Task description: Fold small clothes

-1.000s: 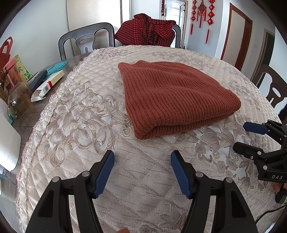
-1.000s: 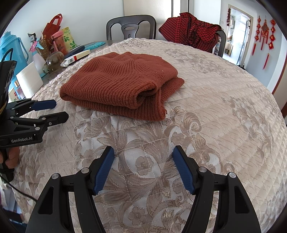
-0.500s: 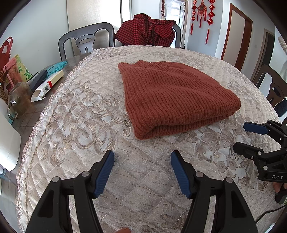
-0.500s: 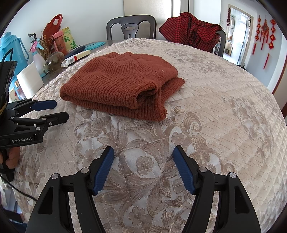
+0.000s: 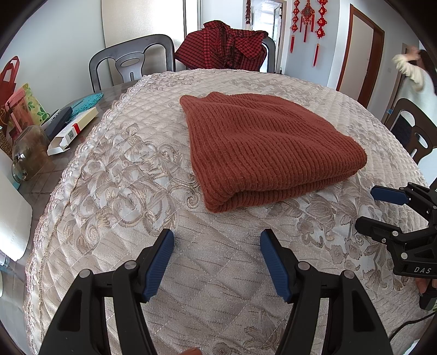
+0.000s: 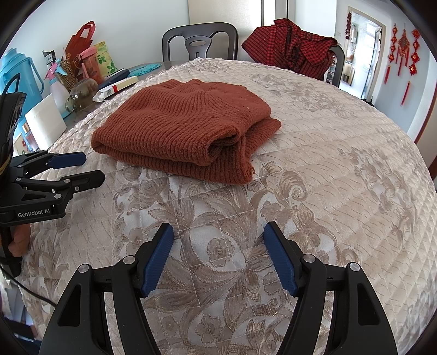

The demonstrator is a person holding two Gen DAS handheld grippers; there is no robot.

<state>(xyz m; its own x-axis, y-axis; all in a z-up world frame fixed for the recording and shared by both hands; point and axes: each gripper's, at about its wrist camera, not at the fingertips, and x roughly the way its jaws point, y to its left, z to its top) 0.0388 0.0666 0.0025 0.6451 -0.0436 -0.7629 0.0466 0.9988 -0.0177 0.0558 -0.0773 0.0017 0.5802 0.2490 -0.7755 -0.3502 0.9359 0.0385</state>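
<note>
Quilted cream cloth (image 5: 114, 191) with a tan flower pattern covered the round counter (image 5: 41, 169), and on it lay one rust-brown knitted sweater (image 5: 262, 147), folded into a thick pad near the middle, well ahead of both grippers and touched by neither. From the left wrist view its long axis ran from the far left toward the near right, with the rounded fold edge facing the camera; from the right wrist view the open layered ends pointed to the right. At the left edge of the counter stood a clutter: one white carton (image 5: 73, 129) with a red stripe and a printed code too small to read, one glass jar (image 5: 28, 153), one blue jug (image 6: 19, 73), and one red bag (image 6: 82, 34). Two dark chairs (image 6: 199, 41) stood at the far side, one draped with a red checked garment (image 5: 226, 45). Red knot ornaments (image 5: 307, 16) hung on the wall at the right, and one person in white (image 5: 418, 73) stood by the door. The left gripper (image 5: 217, 240) hovered low over the cloth with its two blue pads (image 5: 159, 262) wide apart, holding nothing; its body read "GenRobot.AI" in the right wrist view. The right gripper (image 6: 218, 232) was likewise spread wide and empty, marked "DAS".
</note>
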